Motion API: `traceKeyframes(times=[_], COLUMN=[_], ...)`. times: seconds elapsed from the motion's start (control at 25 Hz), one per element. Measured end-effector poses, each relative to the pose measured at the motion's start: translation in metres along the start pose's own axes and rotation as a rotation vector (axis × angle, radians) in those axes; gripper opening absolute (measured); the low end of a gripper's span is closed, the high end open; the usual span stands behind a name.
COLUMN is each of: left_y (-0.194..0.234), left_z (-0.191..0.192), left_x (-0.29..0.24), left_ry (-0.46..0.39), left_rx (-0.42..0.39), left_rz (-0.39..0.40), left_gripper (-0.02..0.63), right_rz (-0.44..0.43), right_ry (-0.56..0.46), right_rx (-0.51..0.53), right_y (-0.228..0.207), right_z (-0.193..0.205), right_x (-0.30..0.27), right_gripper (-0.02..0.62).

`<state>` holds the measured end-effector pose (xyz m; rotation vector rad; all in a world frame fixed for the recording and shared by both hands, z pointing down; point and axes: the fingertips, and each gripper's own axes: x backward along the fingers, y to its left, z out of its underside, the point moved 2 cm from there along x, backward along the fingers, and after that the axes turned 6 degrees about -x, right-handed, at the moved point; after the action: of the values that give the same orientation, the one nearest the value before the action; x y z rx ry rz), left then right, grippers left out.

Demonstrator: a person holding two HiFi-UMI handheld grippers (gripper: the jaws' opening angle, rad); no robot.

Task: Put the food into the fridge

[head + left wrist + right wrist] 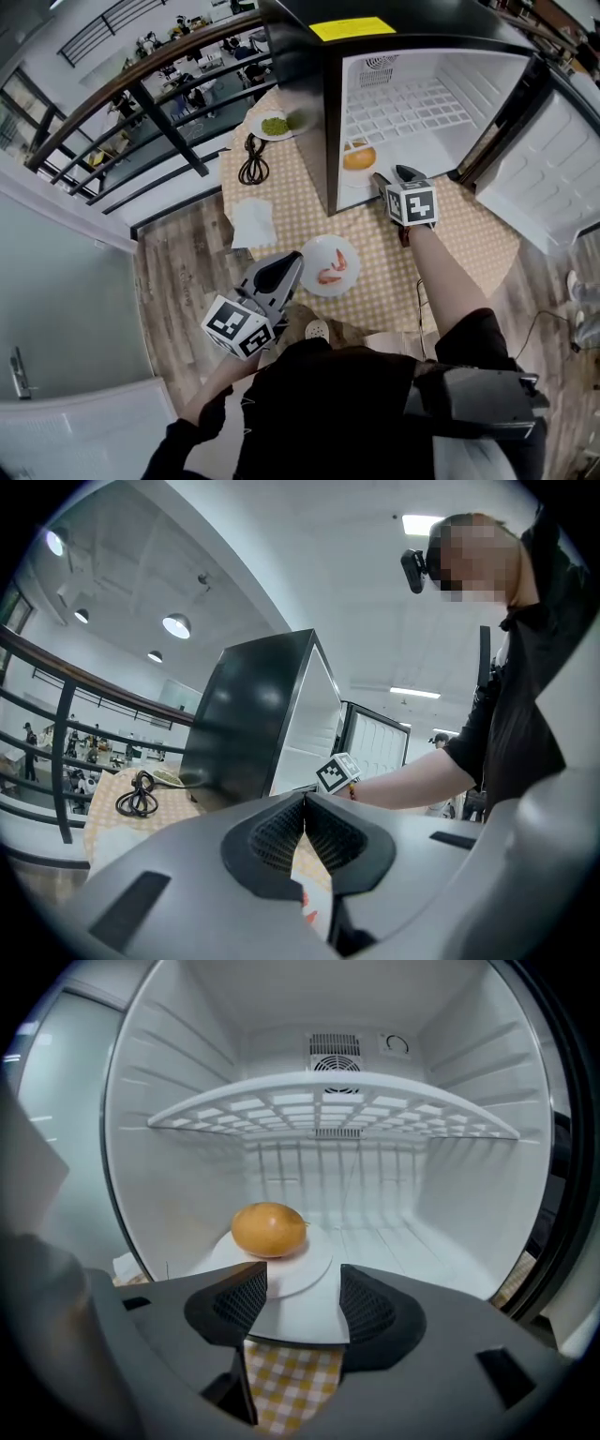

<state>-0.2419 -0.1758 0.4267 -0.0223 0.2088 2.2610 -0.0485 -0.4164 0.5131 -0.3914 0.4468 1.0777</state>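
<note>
Open fridge standing on the checked tabletop. The right hand-held gripper is at the fridge mouth, jaws apart and empty. Just ahead of it, on the fridge floor beneath the wire shelf, a white plate carries a round orange food item. The left hand-held gripper, jaws pressed together on nothing, hangs beside a second plate holding shrimp on the tabletop. Green food lies left of the fridge.

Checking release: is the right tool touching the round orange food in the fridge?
Apart. Right gripper view: right tool open, bare plate showing between its tips and the round orange food.
</note>
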Motion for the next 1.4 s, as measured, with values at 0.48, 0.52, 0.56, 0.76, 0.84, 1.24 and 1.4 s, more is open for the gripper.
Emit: traceKeyframes(times=[0.48, 0.52, 0.56, 0.76, 0.84, 1.24, 1.4], left_y=[-0.063, -0.069, -0.076, -0.117, -0.139, -0.235, -0.268], left_z=[-0.022, -0.025, -0.027, -0.036, -0.039, -0.017, 0.000], left_x=[-0.028, -0.030, -0.031, -0.033, -0.031, -0.004, 0.009], left_ry=[-0.050, -0.056, -0.062, -0.095, -0.108, -0.107, -0.099], left_rx=[-0.016, -0.016, -0.015, -0.011, -0.011, 0.038, 0.057], left_rz=[0.073, 0.073, 0.071, 0.073, 0.082, 0.050, 0.021], left_gripper=[0.014, 0.014, 0.014, 0.014, 0.015, 0.014, 0.014], right_rz=[-0.219, -0.236, -0.254, -0.339, -0.362, -0.381, -0.373], right_ry=[-0.195, -0.216, -0.235, -0.278, -0.290, -0.300, -0.282], right_rx=[-0.186, -0.195, -0.209, -0.294, -0.308, -0.329, -0.311], right_y=[0.037, 0.039, 0.040, 0.048, 0.049, 0.032, 0.019], right_z=[-0.002, -0.003, -0.003, 0.011, 0.019, 0.070, 0.098], right_x=[0.121, 0.134, 0.147, 0.206, 0.232, 0.338, 0.366], right_gripper=[0.238, 0.234, 0.219, 0.180, 0.159, 0.060, 0.058])
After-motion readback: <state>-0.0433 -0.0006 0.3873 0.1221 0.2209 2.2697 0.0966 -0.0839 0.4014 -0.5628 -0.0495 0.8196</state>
